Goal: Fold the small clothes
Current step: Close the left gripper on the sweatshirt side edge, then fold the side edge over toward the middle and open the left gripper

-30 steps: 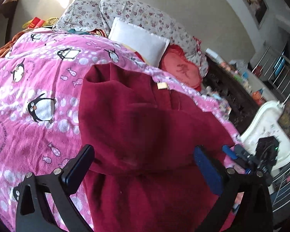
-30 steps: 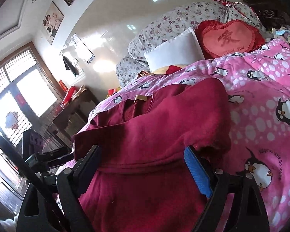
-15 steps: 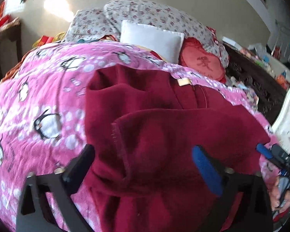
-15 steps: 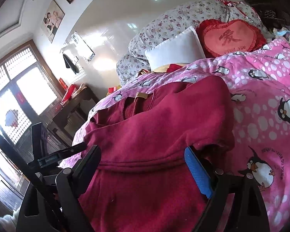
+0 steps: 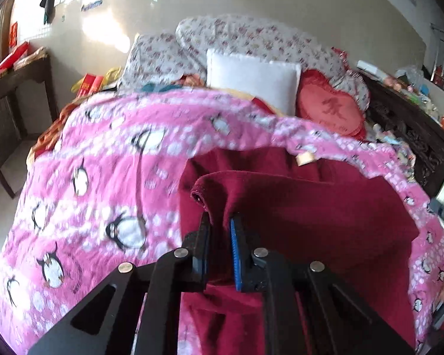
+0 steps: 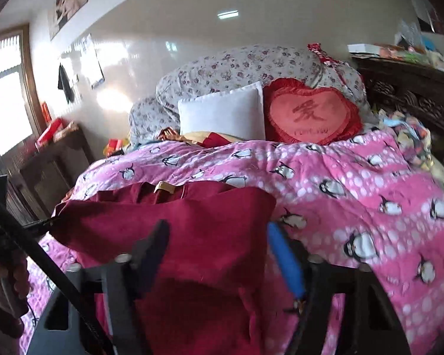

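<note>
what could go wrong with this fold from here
The left claw pinches only a narrow bunch of the red garment, which could slip out. The right claw is closing with the cloth between its pads but no grip yet, so one side may lag and fold crooked on the penguin blanket.

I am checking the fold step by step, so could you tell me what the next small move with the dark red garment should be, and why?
Probably finish the right grip first. The left gripper is closing on a pinched fold of the dark red garment, but the right gripper is closing with cloth between its fingers, not clearly pinched. Then both could carry the edge toward the tan label.
</note>
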Tool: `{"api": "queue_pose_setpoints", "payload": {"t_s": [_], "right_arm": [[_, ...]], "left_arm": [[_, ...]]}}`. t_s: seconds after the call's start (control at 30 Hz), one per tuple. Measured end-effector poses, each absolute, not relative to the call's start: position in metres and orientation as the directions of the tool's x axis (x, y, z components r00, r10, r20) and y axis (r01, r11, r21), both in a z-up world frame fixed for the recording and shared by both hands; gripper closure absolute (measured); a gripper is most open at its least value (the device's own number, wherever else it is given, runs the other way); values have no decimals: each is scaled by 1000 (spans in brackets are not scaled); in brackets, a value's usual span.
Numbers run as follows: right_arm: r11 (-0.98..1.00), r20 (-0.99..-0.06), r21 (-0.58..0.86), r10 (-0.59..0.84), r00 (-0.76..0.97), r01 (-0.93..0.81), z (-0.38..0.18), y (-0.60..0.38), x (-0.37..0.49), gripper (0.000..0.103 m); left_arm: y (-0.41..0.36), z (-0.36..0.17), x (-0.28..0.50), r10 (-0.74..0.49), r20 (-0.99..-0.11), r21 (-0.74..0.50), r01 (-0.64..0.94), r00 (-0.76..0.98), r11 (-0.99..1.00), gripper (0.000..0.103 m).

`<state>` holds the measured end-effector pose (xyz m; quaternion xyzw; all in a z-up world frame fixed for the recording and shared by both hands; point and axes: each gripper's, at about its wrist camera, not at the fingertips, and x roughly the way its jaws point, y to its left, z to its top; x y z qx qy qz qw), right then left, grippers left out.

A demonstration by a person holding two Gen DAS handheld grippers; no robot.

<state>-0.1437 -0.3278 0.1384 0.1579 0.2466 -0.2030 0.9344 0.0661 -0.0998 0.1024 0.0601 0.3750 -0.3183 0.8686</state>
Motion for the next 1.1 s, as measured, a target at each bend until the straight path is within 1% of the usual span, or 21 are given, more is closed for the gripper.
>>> {"api": "queue_pose_setpoints", "payload": {"t_s": [0.03, 0.07, 0.1, 0.2, 0.23, 0.33, 0.37, 0.4, 0.47, 0.5, 0.53, 0.57, 0.63, 0.67, 0.77, 0.87, 1.0, 1.1], "right_arm": [[874, -546, 187, -286, 787, 448, 136, -329, -133, 41], [877, -569, 181, -275, 775, 445, 132, -331, -125, 49], [881, -603, 167, -264, 753, 443, 125, -331, -117, 52], [890, -685, 90, -271, 676, 448, 94, -328, -103, 53], [894, -696, 59, -283, 660, 445, 85, -325, -102, 55], [910, -685, -89, -351, 638, 405, 70, -310, -105, 55], [910, -687, -110, -361, 631, 401, 70, -307, -104, 55], [910, -691, -115, -362, 626, 399, 73, -306, -104, 55], [915, -689, -36, -314, 654, 401, 86, -308, -109, 53], [919, -682, 24, -273, 679, 394, 93, -310, -112, 53], [922, -673, 79, -230, 703, 378, 101, -312, -116, 52], [924, -670, 84, -224, 708, 373, 105, -310, -115, 52], [925, -661, 28, -268, 701, 379, 114, -306, -111, 52], [924, -660, 6, -284, 695, 383, 116, -304, -107, 52], [927, -672, -11, -285, 684, 375, 115, -302, -97, 52], [921, -679, -53, -317, 662, 387, 108, -301, -91, 52], [920, -706, -66, -316, 634, 386, 92, -310, -86, 53], [918, -717, -120, -343, 607, 378, 77, -314, -82, 57]], "left_arm": [[-101, 92, 70, -489, -708, -132, 586, 509, 800, 91], [-102, 85, 72, -475, -721, -131, 573, 504, 809, 91], [-104, 75, 76, -457, -737, -131, 558, 499, 820, 91], [-106, 61, 80, -432, -751, -120, 540, 500, 833, 91], [-107, 59, 79, -430, -749, -112, 543, 504, 832, 90], [-111, 56, 75, -406, -749, -71, 546, 524, 835, 89], [-111, 55, 74, -396, -749, -56, 544, 532, 837, 87], [-111, 56, 71, -381, -749, -39, 539, 542, 842, 86], [-108, 60, 68, -375, -746, -37, 529, 550, 848, 82], [-105, 65, 65, -373, -744, -40, 519, 554, 854, 78], [-102, 70, 62, -370, -739, -41, 511, 563, 859, 67], [-100, 75, 59, -372, -729, -41, 506, 575, 862, 52], [-96, 87, 51, -379, -690, -32, 497, 617, 867, 36], [-97, 93, 48, -376, -671, -16, 495, 639, 869, 32], [-106, 99, 43, -366, -654, 21, 500, 662, 866, 29], [-117, 89, 50, -333, -672, 47, 487, 662, 872, 29], [-124, 69, 70, -303, -709, 30, 456, 637, 889, 29], [-126, 56, 79, -290, -727, 23, 444, 622, 896, 29]]}}
